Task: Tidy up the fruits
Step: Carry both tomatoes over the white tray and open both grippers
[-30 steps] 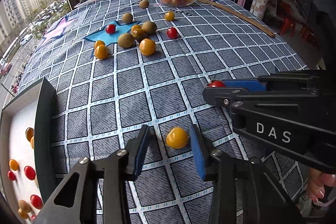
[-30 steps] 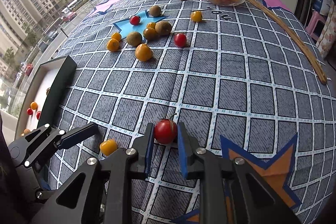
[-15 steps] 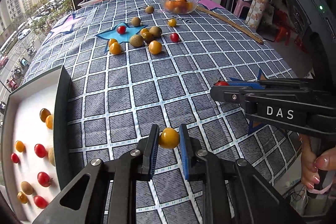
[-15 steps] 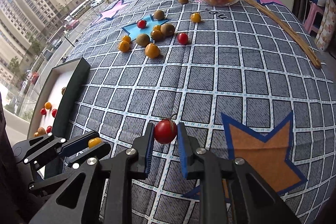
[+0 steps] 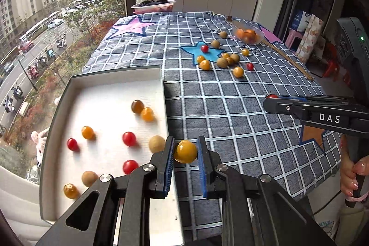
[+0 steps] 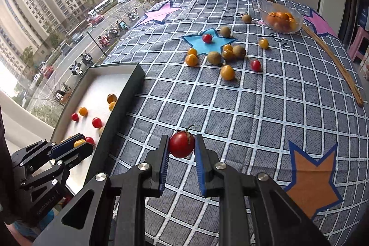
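Now both tongs (image 5: 185,155) (image 6: 181,149) clamp small tomatoes.

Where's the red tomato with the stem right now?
The stemmed red tomato sits clamped in the right gripper, above the checked cloth, right of the tray.

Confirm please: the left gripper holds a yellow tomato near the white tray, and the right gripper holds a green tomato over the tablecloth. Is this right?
Not quite. The tomato in the right gripper is red, not green; the right wrist view shows this red tomato between the blue pads. The rest stands: the left gripper holds a yellow tomato near the white tray, and the right one is over the tablecloth.
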### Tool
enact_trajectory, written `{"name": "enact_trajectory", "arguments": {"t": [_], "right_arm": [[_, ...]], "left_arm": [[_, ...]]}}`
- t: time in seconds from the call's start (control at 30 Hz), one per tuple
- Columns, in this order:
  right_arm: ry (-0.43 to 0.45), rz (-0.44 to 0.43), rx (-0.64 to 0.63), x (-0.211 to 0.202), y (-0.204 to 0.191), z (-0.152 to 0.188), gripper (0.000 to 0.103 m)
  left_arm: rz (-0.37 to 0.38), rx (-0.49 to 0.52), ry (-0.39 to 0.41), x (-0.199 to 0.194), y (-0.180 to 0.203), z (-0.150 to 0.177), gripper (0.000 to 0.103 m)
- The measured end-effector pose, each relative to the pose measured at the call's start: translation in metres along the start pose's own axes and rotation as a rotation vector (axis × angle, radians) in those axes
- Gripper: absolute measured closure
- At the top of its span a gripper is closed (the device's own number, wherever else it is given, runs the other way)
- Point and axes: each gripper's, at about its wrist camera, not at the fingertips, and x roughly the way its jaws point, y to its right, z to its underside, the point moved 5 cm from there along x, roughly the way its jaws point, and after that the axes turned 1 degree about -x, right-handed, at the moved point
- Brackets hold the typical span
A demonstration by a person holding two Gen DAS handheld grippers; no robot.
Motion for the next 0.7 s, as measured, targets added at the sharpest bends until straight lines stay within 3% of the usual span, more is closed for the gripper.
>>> {"name": "enact_trajectory", "arguments": {"t": [0.23, 0.43, 0.7], "right_arm": [[-0.024, -0.063, -0.071, 0.023, -0.059, -0.024, 0.080], [-0.049, -0.093, -0.094, 0.058, -0.093, -0.054, 0.080], [-0.108, -0.090, -0.125, 0.119, -0.120, -0.085, 0.080]], "left_arm": [[-0.125, -0.082, 0.009, 0.000, -0.073, -0.008, 0.083], [-0.184, -0.129, -0.007, 0.021, -0.116, -0.037, 0.083], [-0.226, -0.183, -0.116, 0.078, -0.151, -0.052, 0.083]]}}
